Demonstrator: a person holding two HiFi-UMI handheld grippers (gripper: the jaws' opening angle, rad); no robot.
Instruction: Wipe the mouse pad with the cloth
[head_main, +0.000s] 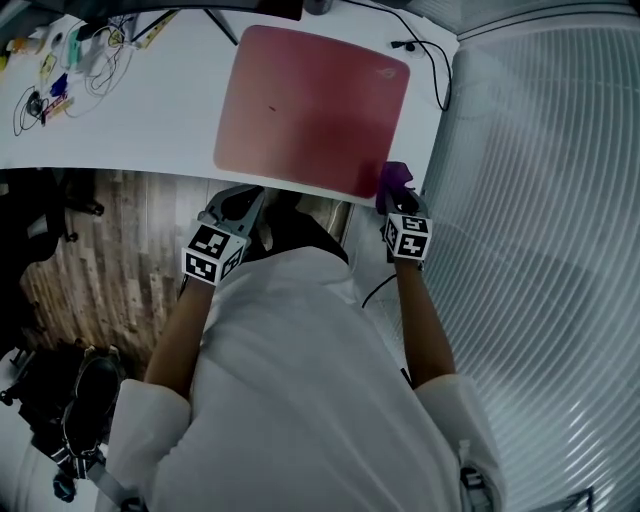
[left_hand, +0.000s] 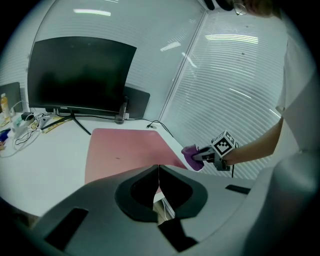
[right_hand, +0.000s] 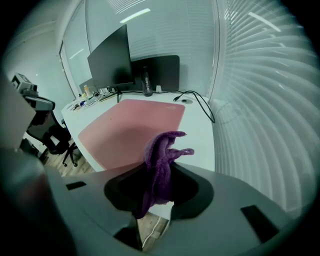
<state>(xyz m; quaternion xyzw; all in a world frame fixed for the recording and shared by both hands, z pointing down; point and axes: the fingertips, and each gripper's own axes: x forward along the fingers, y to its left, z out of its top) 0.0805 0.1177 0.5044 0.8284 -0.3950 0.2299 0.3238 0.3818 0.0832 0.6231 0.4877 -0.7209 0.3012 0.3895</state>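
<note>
A large pink mouse pad (head_main: 312, 108) lies flat on the white desk (head_main: 150, 115), reaching to its near edge. The pad shows in the left gripper view (left_hand: 125, 147) and the right gripper view (right_hand: 135, 127) too. My right gripper (head_main: 397, 196) is shut on a bunched purple cloth (head_main: 394, 178), (right_hand: 159, 165), held at the pad's near right corner just off the desk edge. That cloth also shows in the left gripper view (left_hand: 191, 155). My left gripper (head_main: 242, 203) hangs below the desk's near edge, jaws shut with nothing between them (left_hand: 159, 172).
A black monitor (left_hand: 80, 75) stands at the back of the desk with a dark bottle (left_hand: 120, 112) beside it. Cables and small items (head_main: 70, 65) crowd the far left corner. White blinds (head_main: 545, 200) run along the right. An office chair (right_hand: 50, 132) stands left.
</note>
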